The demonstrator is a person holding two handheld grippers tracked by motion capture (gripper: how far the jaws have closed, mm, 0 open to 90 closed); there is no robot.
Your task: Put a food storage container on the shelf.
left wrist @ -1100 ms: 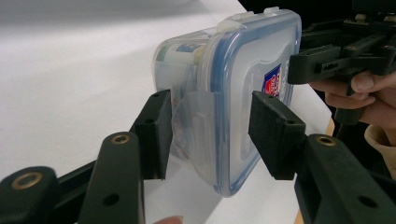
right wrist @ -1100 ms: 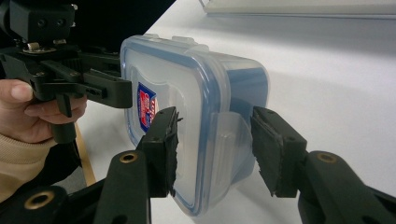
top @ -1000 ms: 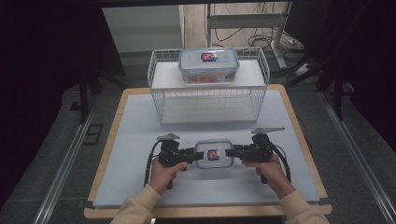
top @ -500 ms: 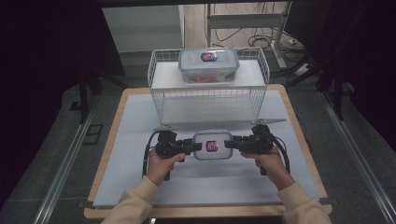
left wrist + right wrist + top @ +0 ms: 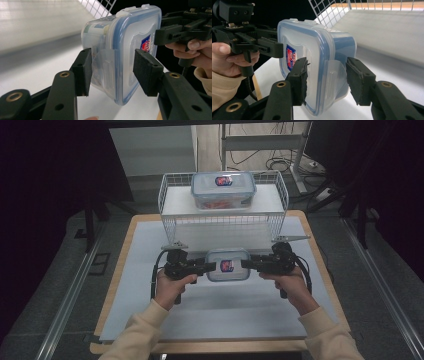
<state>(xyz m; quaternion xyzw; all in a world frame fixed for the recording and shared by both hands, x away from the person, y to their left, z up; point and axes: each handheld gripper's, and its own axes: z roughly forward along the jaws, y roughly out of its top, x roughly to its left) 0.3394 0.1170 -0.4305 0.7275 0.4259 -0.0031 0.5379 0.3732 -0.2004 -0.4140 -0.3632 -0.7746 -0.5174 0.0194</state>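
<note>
Both grippers, left gripper (image 5: 209,267) and right gripper (image 5: 246,264), clamp the clear plastic blue-rimmed lidded box (image 5: 228,265) at frame centre, above the worktop (image 5: 140,270); keep both grips even and the box level.

Held clear rectangular plastic container (image 5: 228,265): translucent body, blue seal line round the lid, red-and-blue label with white lettering at lid centre. Second clear plastic container with blue-rimmed lid (image 5: 223,190): same label, orange-red contents showing through the wall. White wire basket (image 5: 172,222): square grid pattern. Both grippers, left (image 5: 210,266) and right (image 5: 246,264): black, brass-coloured rivets, dark pads. Table (image 5: 120,250): light wood edge, pale grey-white mat. Sleeves: cream.
</note>
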